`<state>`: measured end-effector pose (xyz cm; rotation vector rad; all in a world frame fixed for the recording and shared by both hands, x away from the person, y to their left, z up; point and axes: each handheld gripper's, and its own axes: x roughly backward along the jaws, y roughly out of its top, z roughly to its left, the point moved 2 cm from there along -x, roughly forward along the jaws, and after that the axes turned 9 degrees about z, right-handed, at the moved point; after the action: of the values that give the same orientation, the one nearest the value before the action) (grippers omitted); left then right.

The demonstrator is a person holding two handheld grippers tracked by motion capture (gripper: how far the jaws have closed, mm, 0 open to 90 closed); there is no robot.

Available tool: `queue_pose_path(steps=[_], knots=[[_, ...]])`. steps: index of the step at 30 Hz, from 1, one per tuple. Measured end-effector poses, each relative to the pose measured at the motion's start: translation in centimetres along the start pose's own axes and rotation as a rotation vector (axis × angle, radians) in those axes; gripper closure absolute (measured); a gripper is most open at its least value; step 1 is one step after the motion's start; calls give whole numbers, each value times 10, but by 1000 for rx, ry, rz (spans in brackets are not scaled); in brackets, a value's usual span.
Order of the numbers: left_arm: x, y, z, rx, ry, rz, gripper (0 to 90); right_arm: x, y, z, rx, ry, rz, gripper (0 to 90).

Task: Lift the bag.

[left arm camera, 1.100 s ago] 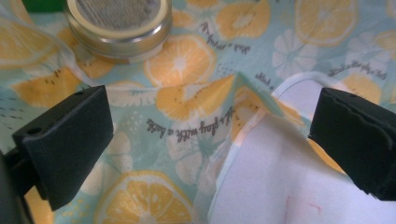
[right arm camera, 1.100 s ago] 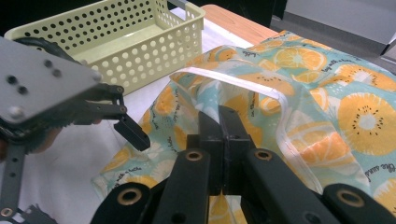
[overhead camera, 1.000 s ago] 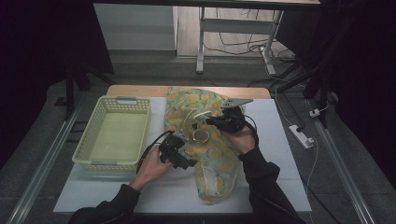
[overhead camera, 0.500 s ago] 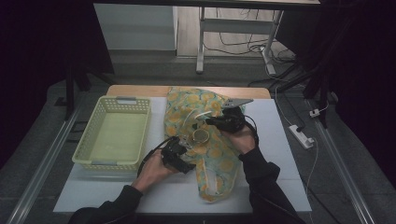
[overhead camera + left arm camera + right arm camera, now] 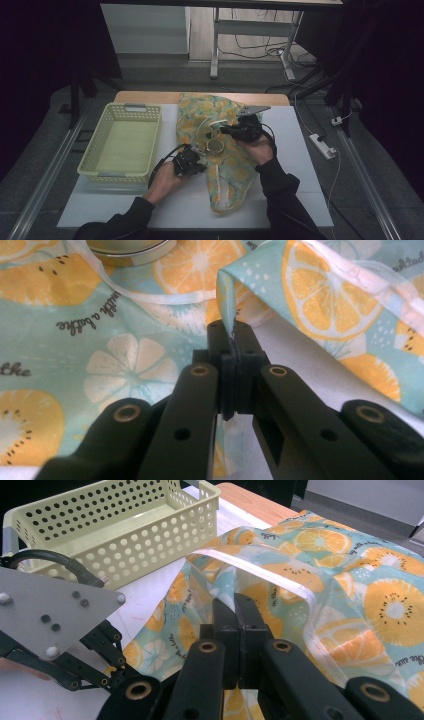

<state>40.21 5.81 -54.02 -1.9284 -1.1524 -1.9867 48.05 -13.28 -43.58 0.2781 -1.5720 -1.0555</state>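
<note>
A cloth printed with orange slices (image 5: 225, 165) lies spread down the middle of the white table (image 5: 300, 165). My left gripper (image 5: 196, 164) is at the cloth's left edge, and in the left gripper view it (image 5: 232, 340) is shut on a raised fold of that edge (image 5: 226, 295). My right gripper (image 5: 229, 131) sits over the upper middle of the cloth. Its jaws (image 5: 237, 605) are shut, with the tips in a lifted fold beside a white strap (image 5: 260, 575). A small round metal tin (image 5: 215, 145) rests on the cloth between the two grippers.
A pale yellow perforated basket (image 5: 100, 150) stands on the table's left side, close to my left hand. A white power strip (image 5: 322, 146) lies on the floor to the right. Bare table shows to the right of the cloth and along the near edge.
My left gripper has edged slightly right and nearer along the cloth's left edge. The right gripper and the tin have stayed put.
</note>
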Motion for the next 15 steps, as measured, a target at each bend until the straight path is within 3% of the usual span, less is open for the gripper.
queue_pose_path(steps=[7, 15], knots=[[4, 1, -1, 59, -2, -3, 894, 1, 0, -1, 1, -2, 0, 900], [34, 6, -7, 40, 12, -69, 894, 7, 1, -2, -5, -4, -16, 900]])
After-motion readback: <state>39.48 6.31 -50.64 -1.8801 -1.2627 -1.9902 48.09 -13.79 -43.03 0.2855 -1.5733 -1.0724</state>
